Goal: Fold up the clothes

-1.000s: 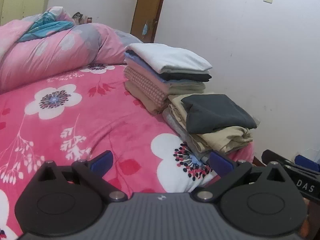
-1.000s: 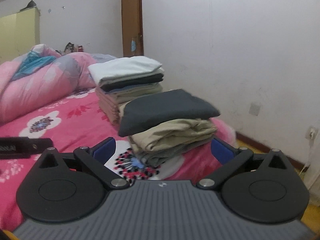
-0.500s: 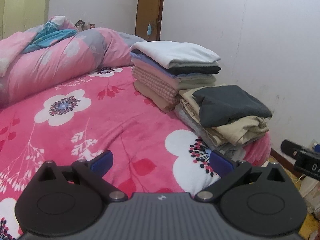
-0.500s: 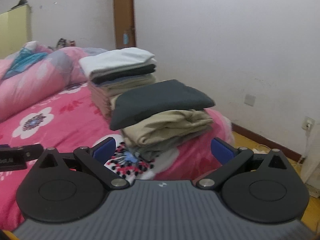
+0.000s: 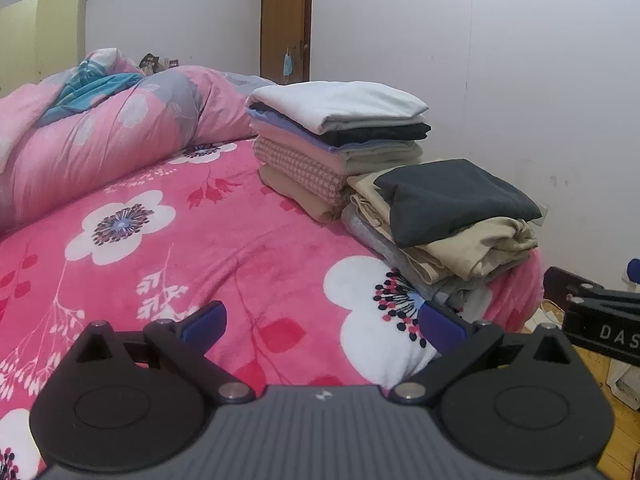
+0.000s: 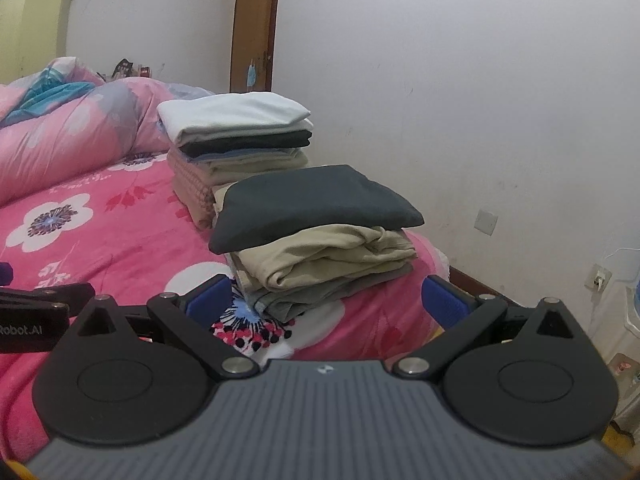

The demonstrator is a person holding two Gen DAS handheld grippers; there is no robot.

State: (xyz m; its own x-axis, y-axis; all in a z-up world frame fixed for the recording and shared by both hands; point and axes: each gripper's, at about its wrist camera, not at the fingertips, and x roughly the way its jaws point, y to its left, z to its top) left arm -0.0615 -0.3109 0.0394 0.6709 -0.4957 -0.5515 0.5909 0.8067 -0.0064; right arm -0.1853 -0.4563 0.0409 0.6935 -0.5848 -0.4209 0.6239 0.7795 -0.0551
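Two stacks of folded clothes stand at the right edge of a pink flowered bed [image 5: 224, 248] [image 6: 92, 240]. The near stack has a dark grey garment [image 5: 456, 200] [image 6: 316, 208] on top of beige and grey ones [image 5: 472, 248] [image 6: 328, 260]. The far, taller stack is topped by a white garment [image 5: 340, 104] [image 6: 232, 118]. My left gripper [image 5: 322, 326] is open and empty, hanging above the bed short of the stacks. My right gripper [image 6: 326, 300] is open and empty too, just before the near stack. Each gripper shows at the edge of the other's view.
A rolled pink quilt [image 5: 112, 128] with a teal cloth on it lies at the back left of the bed. A white wall [image 5: 520, 80] runs close behind the stacks, with a brown door [image 5: 285, 20] beyond. A wooden floor [image 5: 616, 408] and wall sockets [image 6: 598, 280] lie to the right.
Both grippers have drawn back and lifted away from the stacks, which now look farther and lower. The clothes have not moved, and both grippers stay open.
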